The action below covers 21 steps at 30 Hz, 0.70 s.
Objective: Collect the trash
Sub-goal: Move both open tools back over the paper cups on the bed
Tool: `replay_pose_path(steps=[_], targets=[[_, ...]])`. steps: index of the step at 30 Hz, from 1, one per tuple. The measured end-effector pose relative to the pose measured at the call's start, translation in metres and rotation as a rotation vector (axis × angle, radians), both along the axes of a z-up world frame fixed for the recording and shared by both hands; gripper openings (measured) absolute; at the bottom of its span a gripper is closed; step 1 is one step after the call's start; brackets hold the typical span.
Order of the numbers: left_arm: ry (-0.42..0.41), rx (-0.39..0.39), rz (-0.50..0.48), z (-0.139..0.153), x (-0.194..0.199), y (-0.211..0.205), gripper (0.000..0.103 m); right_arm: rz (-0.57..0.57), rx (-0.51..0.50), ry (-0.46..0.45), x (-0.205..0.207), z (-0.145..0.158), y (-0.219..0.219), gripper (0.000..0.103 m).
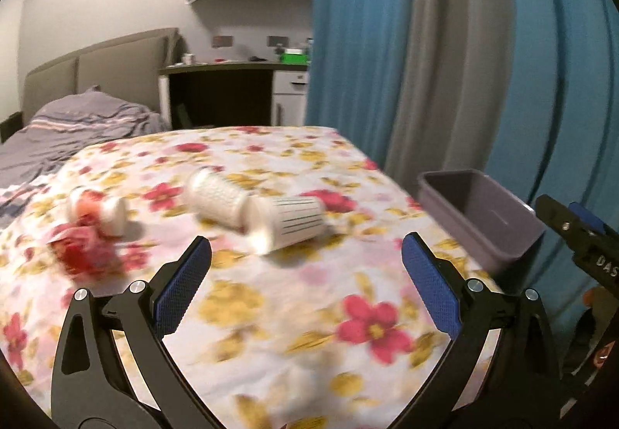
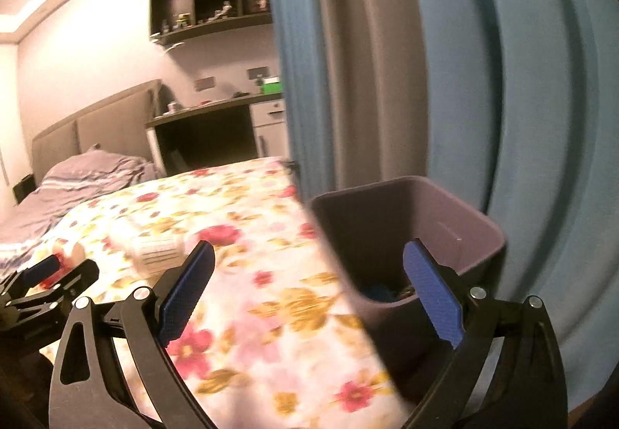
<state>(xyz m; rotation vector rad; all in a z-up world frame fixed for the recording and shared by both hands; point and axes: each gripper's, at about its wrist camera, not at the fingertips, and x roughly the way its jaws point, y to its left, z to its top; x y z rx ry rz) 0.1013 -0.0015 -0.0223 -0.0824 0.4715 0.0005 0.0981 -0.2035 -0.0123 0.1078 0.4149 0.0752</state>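
Blue-padded jaws of the left gripper (image 1: 305, 251) stand spread wide with nothing between them; only the floral bedspread (image 1: 271, 313) shows through the gap. The right gripper (image 2: 309, 255) is likewise spread wide and empty, its left finger over the bedspread and its right finger in front of the grey plastic bin (image 2: 387, 220). The bin stands against the bed's edge beside the blue and grey curtain (image 2: 503, 81); in the left wrist view it sits at about 3 o'clock. Dark and blue items lie at the bottom of the bin, too blurred to identify. Three paper cups lie on their sides on the bedspread, ahead of the left gripper. A ribbed white cup (image 1: 216, 199) lies at about 12 o'clock, its long axis running from 10 o'clock to 4 o'clock. A striped white cup (image 1: 288, 222) touches it, at about 1 o'clock, its long axis nearly level with the rim facing 8 o'clock. A third cup (image 1: 102, 212) lies well apart at about 10 o'clock, just beside a crumpled red wrapper (image 1: 83, 251). In the right wrist view the left gripper's finger tips appear at about 9 o'clock.
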Motion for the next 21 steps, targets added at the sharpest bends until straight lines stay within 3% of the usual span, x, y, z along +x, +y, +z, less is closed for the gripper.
replay_pose_path(steps=[21], targets=[[-0.008,-0.026,0.255,-0.010,-0.068,0.160,0.097,0.160,-0.060,0.024,-0.002,-0.010,0.144,0.094]])
